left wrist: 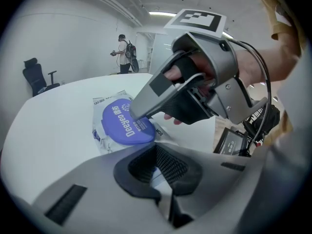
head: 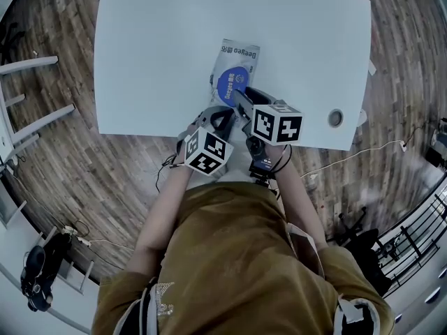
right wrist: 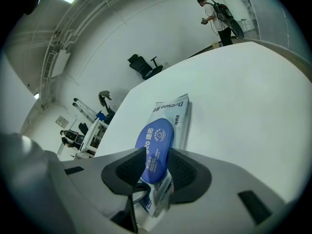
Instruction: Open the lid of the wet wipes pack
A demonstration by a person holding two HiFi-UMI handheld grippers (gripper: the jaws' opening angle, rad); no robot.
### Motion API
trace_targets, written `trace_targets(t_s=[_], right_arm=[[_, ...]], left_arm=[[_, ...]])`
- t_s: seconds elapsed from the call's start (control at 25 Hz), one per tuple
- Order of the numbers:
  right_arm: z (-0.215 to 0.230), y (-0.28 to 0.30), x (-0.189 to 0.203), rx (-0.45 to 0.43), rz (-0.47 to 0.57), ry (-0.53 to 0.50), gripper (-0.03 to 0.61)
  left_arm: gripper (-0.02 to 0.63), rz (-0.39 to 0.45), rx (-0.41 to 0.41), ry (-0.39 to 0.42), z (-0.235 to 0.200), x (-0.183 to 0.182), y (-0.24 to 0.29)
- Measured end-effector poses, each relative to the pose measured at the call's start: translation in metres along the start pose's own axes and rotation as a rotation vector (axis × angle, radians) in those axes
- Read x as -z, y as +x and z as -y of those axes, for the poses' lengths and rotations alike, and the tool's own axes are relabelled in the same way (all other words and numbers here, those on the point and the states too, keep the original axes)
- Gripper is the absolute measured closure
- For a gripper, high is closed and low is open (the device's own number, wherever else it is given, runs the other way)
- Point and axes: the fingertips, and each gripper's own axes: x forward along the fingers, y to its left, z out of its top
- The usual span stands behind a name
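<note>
One soft, flat wet wipes pack [head: 238, 53] of pale crinkled film with blue print lies on the smooth white bench [head: 154, 47], near the bench's edge closest to the person and roughly mid-width. An oval lid [head: 231, 84] of glossy blue plastic with white lettering covers much of the pack's upper face; in the left gripper view the lid [left wrist: 119, 126] looks flat against the film. The right tool [head: 239, 95] reaches over the pack from the near side. In its own view the right tool [right wrist: 155, 172] has its two black ribbed pads drawn in on the near end of the lid [right wrist: 157, 139], one on each side, with the white end of the pack [right wrist: 174, 112] showing just below them. The left gripper view shows it side-on as a grey tapered shell, the right tool [left wrist: 137, 112] set tip-down on the lid's edge, with the fingers [left wrist: 173, 74] of a hand curled through its handle. The left tool [head: 218, 114] sits just nearer the person and slightly to the left; seen from its own camera, the left tool [left wrist: 159, 173] has its dark mesh-textured pads nearly together with a thin sliver of the pack's pale film [left wrist: 106, 105] pinched between them. Both forearms angle inward from the person's body and meet at the bench's near edge, each tool carrying a cube with black-and-white square markers [head: 279, 125].
</note>
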Motion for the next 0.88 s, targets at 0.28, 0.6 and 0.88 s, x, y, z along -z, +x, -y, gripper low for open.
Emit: trace_targets(t_s=[0.28, 0.6, 0.88], right_arm=[[-0.005, -0.006, -0.003, -0.069, -0.048, 0.002, 0.453], [-0.013, -0.014, -0.007, -0.128, -0.087, 0.033, 0.453], [-0.017, -0.018, -0.010, -0.157, -0.106, 0.046, 0.453]], left_arm=[[0.612, 0.009, -0.008, -0.008, 0.001, 0.000, 0.001], [0.612, 0.000, -0.011, -0.006, 0.003, -0.001, 0.001], [0.612, -0.005, -0.014, -0.011, 0.003, -0.002, 0.002]])
